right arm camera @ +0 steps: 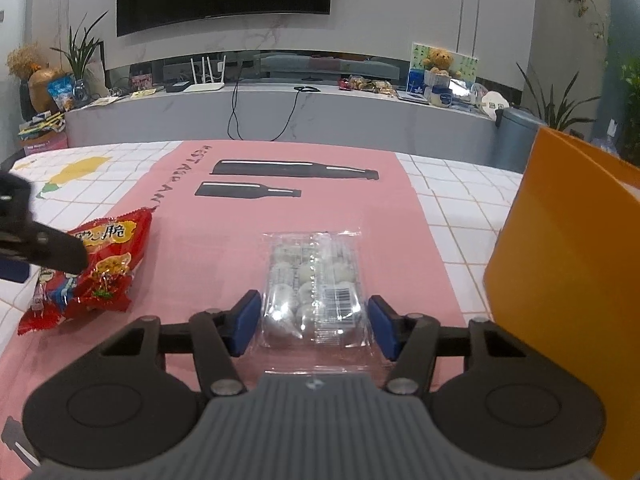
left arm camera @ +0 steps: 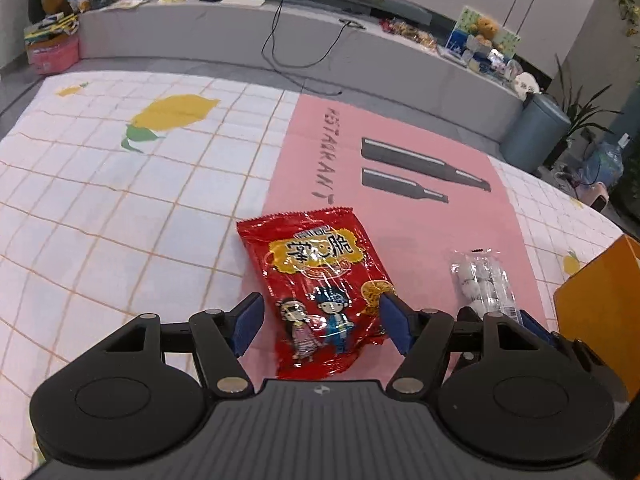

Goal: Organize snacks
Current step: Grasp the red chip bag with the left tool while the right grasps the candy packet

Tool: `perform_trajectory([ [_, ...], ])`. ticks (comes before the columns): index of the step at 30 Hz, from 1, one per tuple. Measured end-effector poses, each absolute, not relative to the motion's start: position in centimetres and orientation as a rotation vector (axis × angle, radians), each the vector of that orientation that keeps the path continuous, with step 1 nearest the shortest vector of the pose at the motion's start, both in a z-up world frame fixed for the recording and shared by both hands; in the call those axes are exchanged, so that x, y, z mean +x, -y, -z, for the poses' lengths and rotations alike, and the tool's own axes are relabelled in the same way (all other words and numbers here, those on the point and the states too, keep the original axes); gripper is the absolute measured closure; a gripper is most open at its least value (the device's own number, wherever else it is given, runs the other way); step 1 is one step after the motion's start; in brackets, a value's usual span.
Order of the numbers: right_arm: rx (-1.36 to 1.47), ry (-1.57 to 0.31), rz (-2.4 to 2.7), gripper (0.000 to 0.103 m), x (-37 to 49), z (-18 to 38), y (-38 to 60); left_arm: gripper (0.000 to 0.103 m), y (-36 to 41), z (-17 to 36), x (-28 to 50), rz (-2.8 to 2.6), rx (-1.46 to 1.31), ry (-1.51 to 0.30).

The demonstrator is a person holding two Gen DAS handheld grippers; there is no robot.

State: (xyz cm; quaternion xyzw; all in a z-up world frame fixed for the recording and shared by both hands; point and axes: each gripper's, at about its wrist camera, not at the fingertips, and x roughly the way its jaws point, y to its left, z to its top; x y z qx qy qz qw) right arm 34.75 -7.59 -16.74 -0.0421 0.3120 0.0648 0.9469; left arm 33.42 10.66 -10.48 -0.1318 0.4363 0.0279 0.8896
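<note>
- Progress, as I judge it: the sorting has barely started; both snacks lie loose on the surface (left arm camera: 100, 208), on its pink mat (right arm camera: 224, 240), and neither is in the box
- Red snack bag (left arm camera: 320, 284): flat on the mat near its left edge, toward the near edge of the surface; the left tongs (left arm camera: 320, 322) straddle its lower end, spread; the right pad (left arm camera: 394, 322) touches or nearly touches the bag's side, the left pad stands clear; not gripped yet
- Clear candy pack (right arm camera: 314, 284): flat on the mat, right of the red bag and apart from it; the right tongs (right arm camera: 314, 322) sit around its near end; jaws apart, pads just beside its edges, no squeeze visible
- Orange box (right arm camera: 560, 264): stands at the right edge of the surface, just beside the mat; only its outer wall shows, so I cannot tell what is inside
- Left to do: grip each snack, lift it, carry it to the box
</note>
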Motion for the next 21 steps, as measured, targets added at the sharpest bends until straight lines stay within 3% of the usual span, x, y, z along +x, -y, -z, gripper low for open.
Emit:
perform_trajectory([
  [9,-0.082,-0.638,-0.153,0.045,34.8,16.8,7.6,0.02,-9.4,12.0,36.3,-0.106,-0.257,-0.927],
  [11,-0.073,-0.64,-0.157,0.045,34.8,16.8,7.8,0.015,-8.9,12.4,36.9,-0.096,-0.233,-0.925],
  [21,-0.075,-0.64,-0.167,0.046,34.9,16.8,7.7,0.008,-5.3,13.7,37.8,-0.068,-0.021,-0.872],
])
